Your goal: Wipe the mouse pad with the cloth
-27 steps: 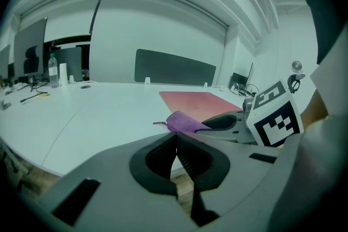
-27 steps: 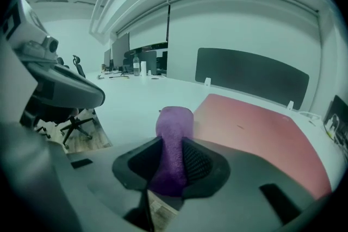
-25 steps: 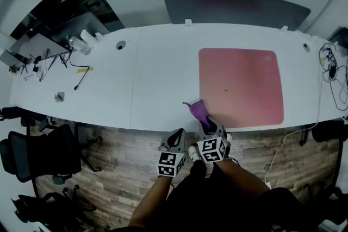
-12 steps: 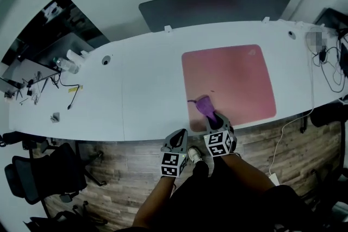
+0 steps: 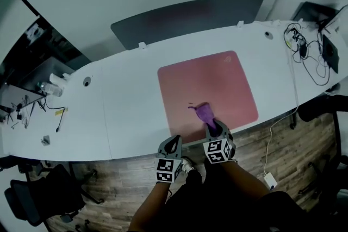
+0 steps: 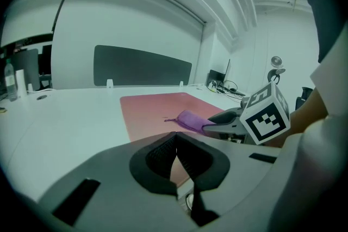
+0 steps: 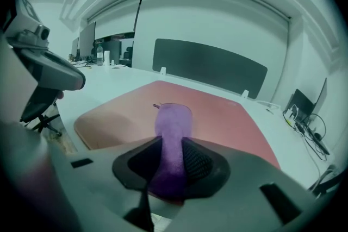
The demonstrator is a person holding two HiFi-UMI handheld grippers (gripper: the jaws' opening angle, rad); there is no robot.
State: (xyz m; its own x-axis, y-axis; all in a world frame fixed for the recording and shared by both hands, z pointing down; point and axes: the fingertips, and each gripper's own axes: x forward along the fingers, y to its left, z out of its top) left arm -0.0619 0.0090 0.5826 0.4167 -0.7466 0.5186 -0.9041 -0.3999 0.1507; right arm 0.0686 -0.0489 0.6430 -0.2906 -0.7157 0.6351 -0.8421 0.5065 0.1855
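A large pink mouse pad (image 5: 206, 92) lies on the white desk (image 5: 125, 111), also seen ahead in the right gripper view (image 7: 217, 117) and the left gripper view (image 6: 147, 111). My right gripper (image 5: 213, 126) is shut on a purple cloth (image 5: 204, 112), whose free end rests over the pad's near edge. The cloth (image 7: 173, 138) runs out between the jaws in the right gripper view, and shows as a purple roll (image 6: 190, 120) in the left gripper view. My left gripper (image 5: 173, 144) hangs shut and holds nothing, just off the desk's front edge, left of the pad.
A dark grey divider panel (image 5: 185, 18) stands along the desk's far side. Cables (image 5: 307, 54) and a dark device lie at the desk's right end. A bottle and small items (image 5: 51, 87) sit at the left end. Office chairs (image 5: 32, 201) stand on the wooden floor.
The right gripper with the cloth has moved forward from the desk's edge onto the pad's near edge. The head view has swung right, so the desk now sits further left.
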